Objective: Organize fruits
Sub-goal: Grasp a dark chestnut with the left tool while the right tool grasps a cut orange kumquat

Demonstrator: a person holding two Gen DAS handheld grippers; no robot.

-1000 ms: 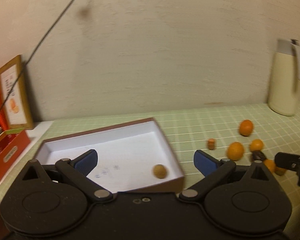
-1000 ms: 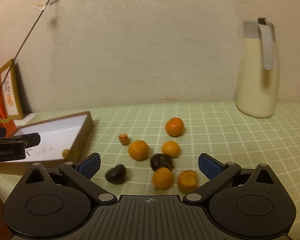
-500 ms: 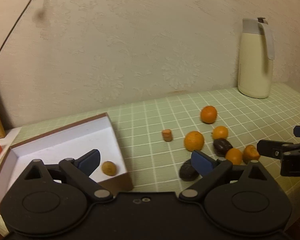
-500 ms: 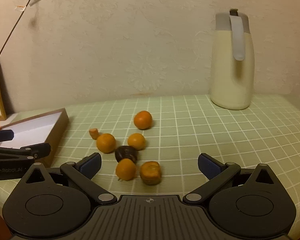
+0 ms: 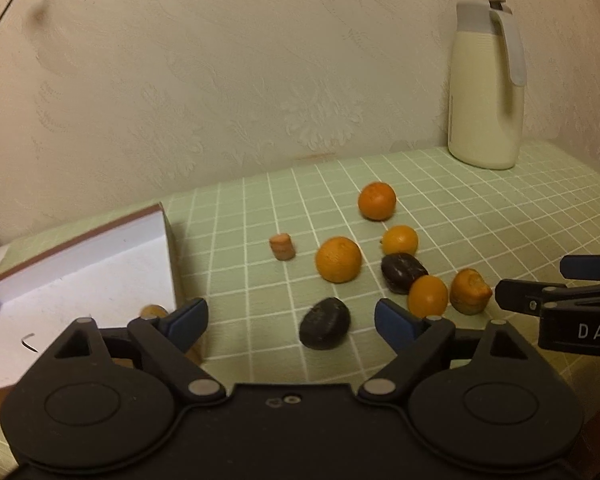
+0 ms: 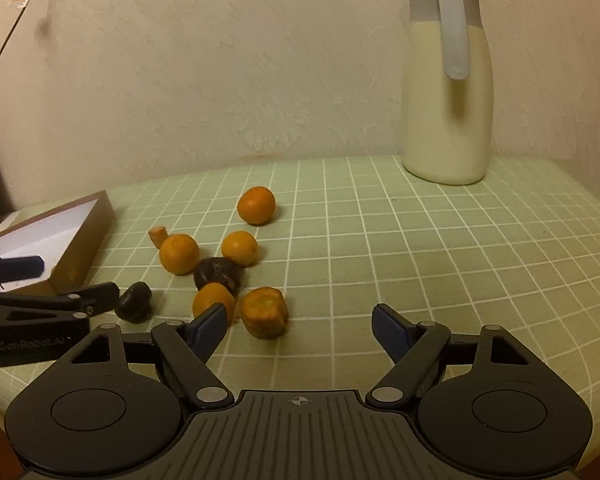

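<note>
While both pairs of jaws have just been closing, neither yet touches a fruit on the green checked tablecloth (image 6: 420, 248). From the left wrist view, the left gripper (image 5: 290, 322) stands released, a dark fruit (image 5: 325, 328) lying in the gap between its blue pads, free of both. Ahead of it sit a large orange (image 5: 338, 259), a small orange stub (image 5: 282, 246), a second dark fruit (image 5: 403, 272), two smaller oranges (image 5: 399, 240) (image 5: 427, 295) and, farthest off, another orange (image 5: 377, 201). To its left lies the open white-lined box (image 5: 80, 264), a small brown fruit (image 5: 153, 312) inside near the left pad. To its right a cut orange piece (image 5: 469, 291) sits just ahead of the right gripper's tips.

From the right wrist view, the right gripper (image 6: 298, 328) is likewise unclenched and holds nothing; the cut orange piece (image 6: 265, 311) lies just ahead of its jaws, toward the left pad, with an orange (image 6: 212, 300) just beyond that pad. The left gripper's tip (image 6: 96, 298) reaches in from the left, right beside the dark fruit (image 6: 134, 302). A cream jug (image 6: 446, 88) stands far ahead to the right, against the wall.
</note>
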